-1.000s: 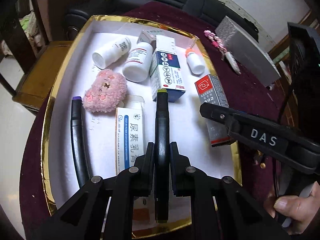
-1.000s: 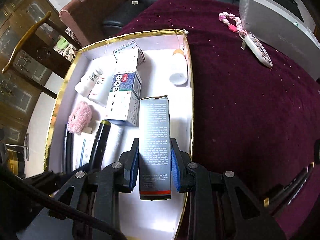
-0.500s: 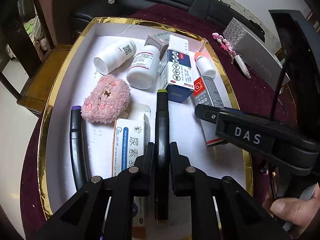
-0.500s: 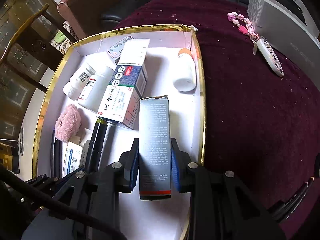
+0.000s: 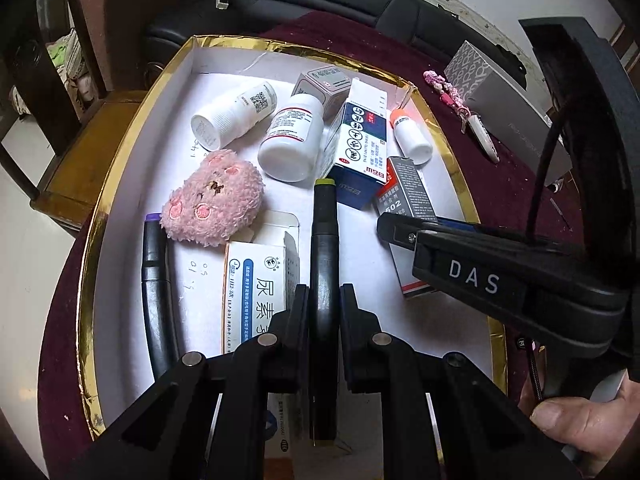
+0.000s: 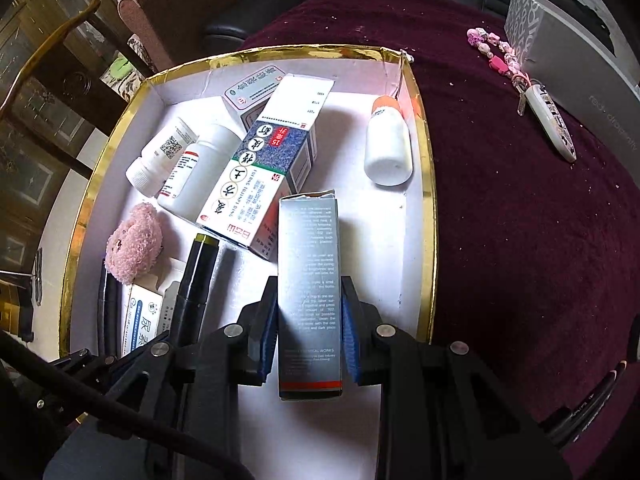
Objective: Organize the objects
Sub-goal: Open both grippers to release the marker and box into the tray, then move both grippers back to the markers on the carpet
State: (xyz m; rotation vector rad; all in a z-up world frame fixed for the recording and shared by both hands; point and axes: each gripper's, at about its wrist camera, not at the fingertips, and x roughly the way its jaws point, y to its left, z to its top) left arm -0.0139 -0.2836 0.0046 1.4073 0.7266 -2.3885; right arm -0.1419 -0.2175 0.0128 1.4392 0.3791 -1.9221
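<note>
Where the left wrist camera looked down into the gold-rimmed tray (image 5: pixel 120 184), the left gripper (image 5: pixel 323 312) had its fingers clamped on a black marker (image 5: pixel 324 256), whose yellow-green tip pointed toward a blue-and-white medicine box (image 5: pixel 360 148). A pink plush toy (image 5: pixel 212 200) lay left of the marker, partly over a white carton (image 5: pixel 260 280) printed in blue, and a second dark marker (image 5: pixel 154 280) with a purple end lay near the left wall. Two white bottles (image 5: pixel 294 140) rested on their sides farther back. The right gripper (image 5: pixel 404 234) reached in from the right over a grey 502 box (image 5: pixel 408 188).

In the right wrist view, the right gripper (image 6: pixel 309 320) had its blue-padded fingers closed on that grey box (image 6: pixel 309 280), held lengthwise above the tray's white floor near its right wall (image 6: pixel 424 200). A small white bottle (image 6: pixel 388 144) with an orange cap lay just beyond it. On the maroon-covered desk (image 6: pixel 520 240) outside the tray lay a beaded keychain (image 6: pixel 532 96) beside a silver box (image 6: pixel 580 56).
</note>
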